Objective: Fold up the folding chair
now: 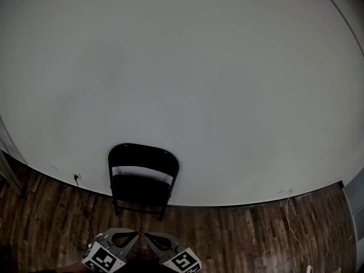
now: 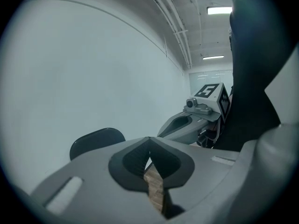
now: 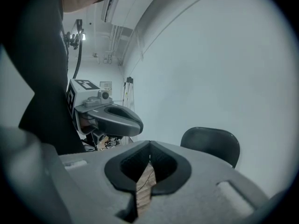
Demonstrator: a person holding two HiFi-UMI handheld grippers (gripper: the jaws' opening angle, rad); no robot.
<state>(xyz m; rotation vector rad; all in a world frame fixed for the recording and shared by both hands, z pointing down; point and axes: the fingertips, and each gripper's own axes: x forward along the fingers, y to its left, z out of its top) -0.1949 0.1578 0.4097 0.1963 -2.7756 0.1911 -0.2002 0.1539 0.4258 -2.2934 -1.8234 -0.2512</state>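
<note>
The black folding chair is standing unfolded on the dark wood floor, its seat down and its rounded backrest resting against, or just in front of, the plain white wall; I cannot tell whether it is touching. The person is holding both tools low at the near edge of the head view, well short of the chair, with bare floorboards lying between them and its front legs. The left gripper and the right gripper are angling inward so that their tips are nearly meeting each other, with the marker cubes sitting behind them. In the left gripper view its two jaws are pressing together at the tips with nothing caught between them, and only a sliver of floor is showing through the slot below. The right gripper view is showing the same: jaws together and empty, with floorboards peeking through the slot. Each tool is looking toward the chair, whose backrest is rising just past the jaws in both gripper views. A dark cord is trailing from the base of the wall across the floor to the chair's left, and a thin pale cable is running down the boards far off to the right. Ceiling lights are glowing overhead in the left gripper view.
</note>
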